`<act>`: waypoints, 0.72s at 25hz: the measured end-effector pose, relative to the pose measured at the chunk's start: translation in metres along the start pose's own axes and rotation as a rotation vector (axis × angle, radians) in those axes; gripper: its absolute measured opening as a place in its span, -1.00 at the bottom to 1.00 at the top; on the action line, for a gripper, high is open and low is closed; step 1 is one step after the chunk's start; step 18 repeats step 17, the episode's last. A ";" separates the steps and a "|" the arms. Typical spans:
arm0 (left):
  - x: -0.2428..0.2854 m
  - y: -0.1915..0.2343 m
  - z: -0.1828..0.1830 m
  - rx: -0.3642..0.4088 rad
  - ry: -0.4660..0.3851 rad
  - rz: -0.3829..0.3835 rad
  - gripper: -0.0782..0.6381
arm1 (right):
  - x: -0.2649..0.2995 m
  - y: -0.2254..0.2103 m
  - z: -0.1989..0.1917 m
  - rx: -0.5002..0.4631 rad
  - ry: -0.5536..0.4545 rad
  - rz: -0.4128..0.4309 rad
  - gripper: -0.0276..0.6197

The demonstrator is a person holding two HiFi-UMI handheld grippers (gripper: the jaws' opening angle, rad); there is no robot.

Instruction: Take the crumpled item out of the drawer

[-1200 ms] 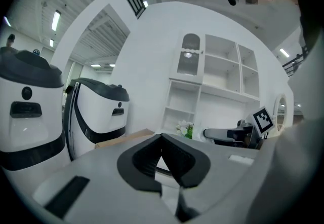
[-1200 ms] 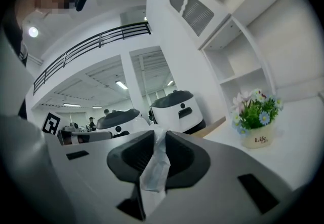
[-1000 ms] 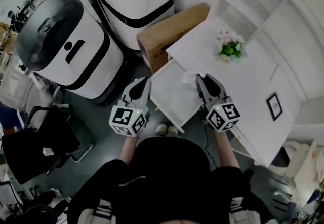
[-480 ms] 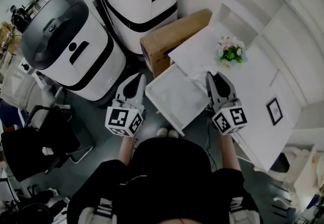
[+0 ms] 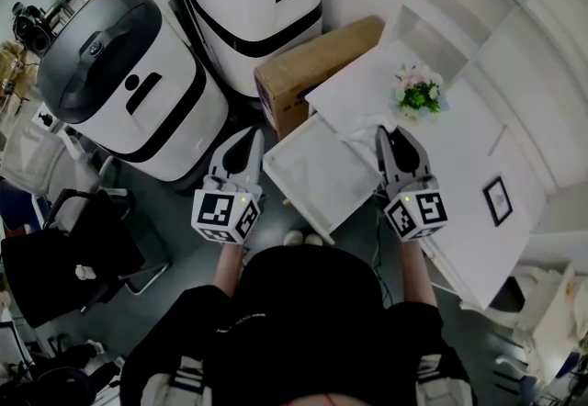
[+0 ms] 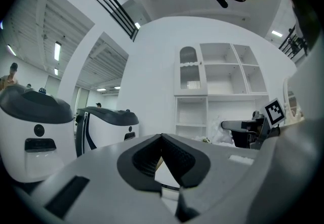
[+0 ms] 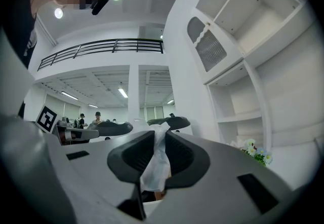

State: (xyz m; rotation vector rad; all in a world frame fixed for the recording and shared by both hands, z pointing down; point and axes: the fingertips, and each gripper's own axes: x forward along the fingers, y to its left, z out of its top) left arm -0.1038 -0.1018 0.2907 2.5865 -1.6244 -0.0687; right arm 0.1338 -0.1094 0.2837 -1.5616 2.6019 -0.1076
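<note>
We pinch the crumpled item (image 7: 156, 167) in our right hand-held gripper (image 7: 159, 133), seemingly clear of the centre-frame drawer (image 5: 322, 179). Our left hand-held gripper (image 6: 162, 138) is pressed together, empty. Next we should carry it away.

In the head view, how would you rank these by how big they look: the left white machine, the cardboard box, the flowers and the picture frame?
1. white machine, by far
2. cardboard box, partly hidden
3. flowers
4. picture frame, only slightly smaller than the flowers
</note>
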 end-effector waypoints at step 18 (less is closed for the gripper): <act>-0.002 0.000 -0.001 0.017 0.011 -0.006 -0.79 | -0.005 0.003 -0.001 -0.020 0.005 -0.017 -0.75</act>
